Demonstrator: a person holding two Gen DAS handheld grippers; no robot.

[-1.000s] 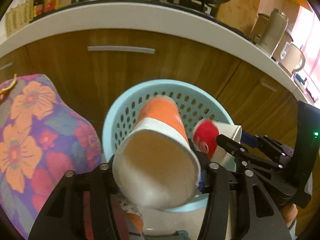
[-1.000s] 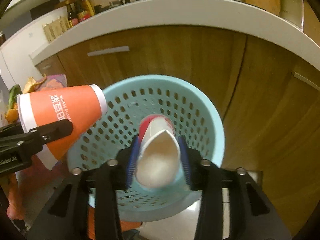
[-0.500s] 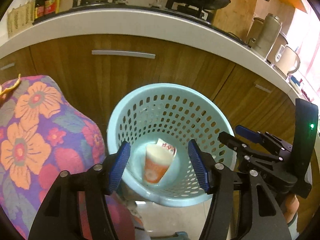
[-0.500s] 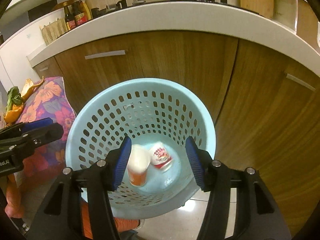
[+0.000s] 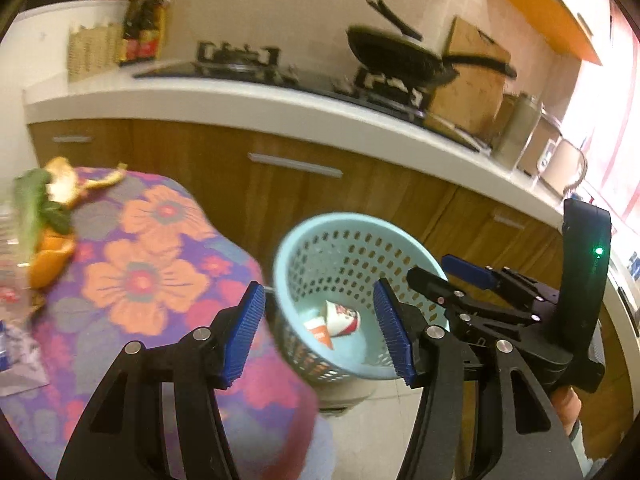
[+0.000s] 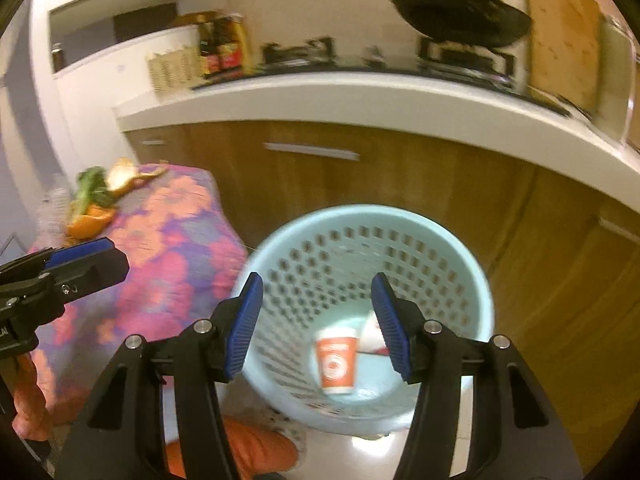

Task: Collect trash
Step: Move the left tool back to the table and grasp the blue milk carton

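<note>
In the left wrist view, the left gripper (image 5: 320, 320) is hovering over the near rim of the blue basket (image 5: 292, 240), its jaws opening with nothing between the pads; two paper cups (image 5: 336, 320) are lying on their sides at the basket's bottom. The trash left to collect, orange peel (image 5: 56, 220) and a green leaf (image 5: 32, 204), is lying well off to the upper left of these jaws, on the far corner of the flowered bench (image 5: 152, 264) (a plastic bottle seems to be lying beside it, though blur is hiding most of it). The right gripper (image 5: 452, 276) is showing at the right, beyond the basket. In the right wrist view, the right gripper's jaws are standing apart and empty above the basket, with the orange cup (image 6: 336, 364) and a white one just behind it. The peel (image 6: 96, 208) is sitting far to the left, past the left gripper (image 6: 84, 256), so the left hand is likely the nearer one for reaching it.
</note>
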